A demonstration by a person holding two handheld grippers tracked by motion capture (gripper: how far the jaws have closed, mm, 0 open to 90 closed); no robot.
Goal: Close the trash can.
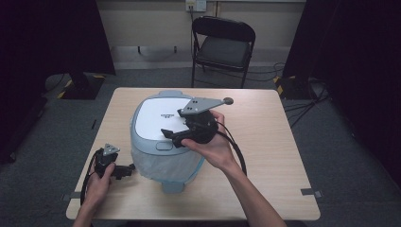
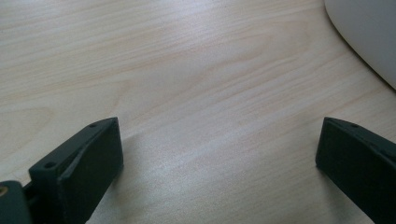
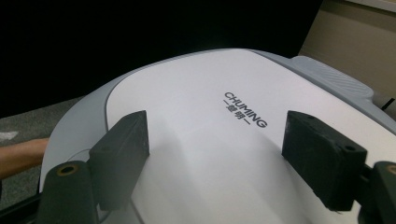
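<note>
A rounded grey-blue cooker (image 1: 163,163) with a closed white lid (image 1: 156,118) stands left of centre on the wooden table (image 1: 265,142). My right gripper (image 1: 171,135) hovers over the lid's near right part, open, nothing between its jaws. In the right gripper view the open right gripper (image 3: 219,158) frames the lid (image 3: 196,107) and its "CHUMING" lettering (image 3: 245,109). My left gripper (image 1: 126,170) rests low on the table just left of the cooker, pointing at it. The left gripper view has the left gripper (image 2: 219,163) wide open over bare wood, the cooker wall (image 2: 369,37) at top right.
A grey latch button (image 1: 164,146) sits at the lid's front edge. A black folding chair (image 1: 222,45) stands behind the table. Cables (image 1: 307,101) lie on the floor to the right. The table's right half is bare wood.
</note>
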